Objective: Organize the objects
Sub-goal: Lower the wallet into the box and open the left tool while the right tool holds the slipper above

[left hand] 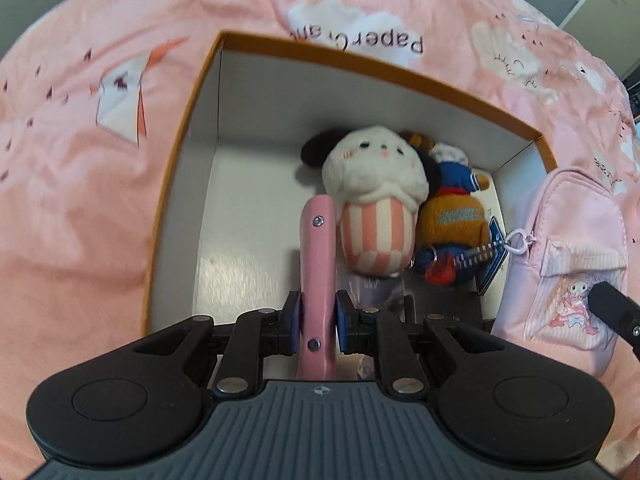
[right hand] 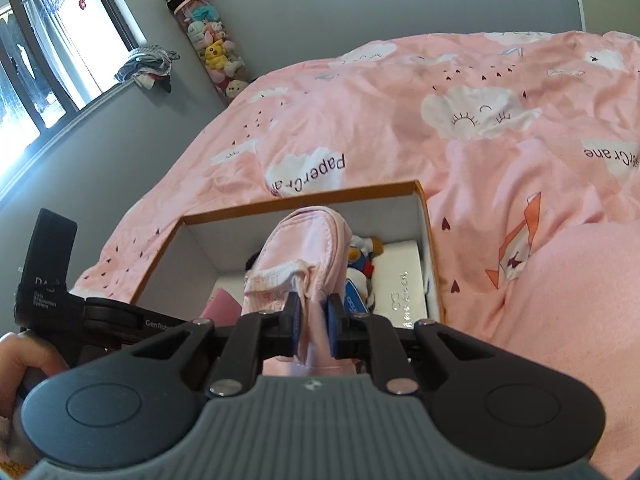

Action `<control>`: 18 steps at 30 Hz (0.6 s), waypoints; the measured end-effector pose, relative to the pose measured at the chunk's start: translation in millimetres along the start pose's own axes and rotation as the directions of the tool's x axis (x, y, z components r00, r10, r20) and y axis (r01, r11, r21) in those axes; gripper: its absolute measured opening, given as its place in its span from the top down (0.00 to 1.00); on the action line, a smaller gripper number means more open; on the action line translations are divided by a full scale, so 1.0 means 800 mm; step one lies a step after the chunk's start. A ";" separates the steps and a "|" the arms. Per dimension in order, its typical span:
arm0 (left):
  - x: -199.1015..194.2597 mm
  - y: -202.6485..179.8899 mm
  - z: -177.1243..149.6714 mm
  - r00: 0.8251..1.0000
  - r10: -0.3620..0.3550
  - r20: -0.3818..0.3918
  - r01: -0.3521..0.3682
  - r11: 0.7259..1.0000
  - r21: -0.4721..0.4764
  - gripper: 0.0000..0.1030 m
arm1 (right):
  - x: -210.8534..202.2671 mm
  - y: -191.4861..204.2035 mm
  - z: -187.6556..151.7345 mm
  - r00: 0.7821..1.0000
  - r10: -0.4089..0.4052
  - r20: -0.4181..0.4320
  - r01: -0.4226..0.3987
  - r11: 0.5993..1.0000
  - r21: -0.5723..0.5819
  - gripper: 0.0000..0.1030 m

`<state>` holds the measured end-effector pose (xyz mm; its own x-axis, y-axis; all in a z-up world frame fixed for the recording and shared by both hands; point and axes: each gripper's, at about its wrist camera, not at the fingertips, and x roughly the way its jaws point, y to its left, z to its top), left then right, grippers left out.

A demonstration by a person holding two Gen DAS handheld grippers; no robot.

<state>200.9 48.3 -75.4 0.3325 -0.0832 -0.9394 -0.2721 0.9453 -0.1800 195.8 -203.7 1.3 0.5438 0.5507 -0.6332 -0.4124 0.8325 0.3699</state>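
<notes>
Both loads are going into the box (left hand: pixel 188 128): left gripper (left hand: pixel 318 326) pinching a pink handle (left hand: pixel 318 248), right gripper (right hand: pixel 314 322) pinching the pink pouch (right hand: pixel 304 248); next, lowering and releasing beside the plush toys (left hand: pixel 376 184) at frame centre.

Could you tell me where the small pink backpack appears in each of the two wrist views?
Left wrist view: the pink backpack hangs at the right edge, beside the box's right wall.
Right wrist view: the backpack fills the centre, clamped in the right gripper above the box.
Shared landmark: the orange-rimmed box on the pink bedding.
</notes>
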 end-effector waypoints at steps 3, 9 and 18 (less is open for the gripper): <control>0.001 0.003 0.000 1.000 0.000 -0.026 0.000 1.000 0.009 0.80 | -0.001 -0.002 -0.004 1.000 -0.002 -0.003 0.002 1.000 0.001 0.86; -0.003 -0.006 -0.002 0.998 0.048 -0.050 -0.043 0.995 0.090 0.76 | -0.005 0.000 -0.005 1.000 -0.006 0.006 0.006 1.000 -0.020 0.86; -0.023 -0.017 -0.009 0.993 0.112 -0.026 -0.102 0.964 0.244 0.74 | -0.006 0.006 -0.007 1.000 -0.009 0.001 0.009 0.999 -0.031 0.86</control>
<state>192.1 35.0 -58.1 0.2766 0.0150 -0.9609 -0.0758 0.9971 -0.0063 187.2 -202.4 2.6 0.5484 0.5436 -0.6354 -0.4304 0.8350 0.3429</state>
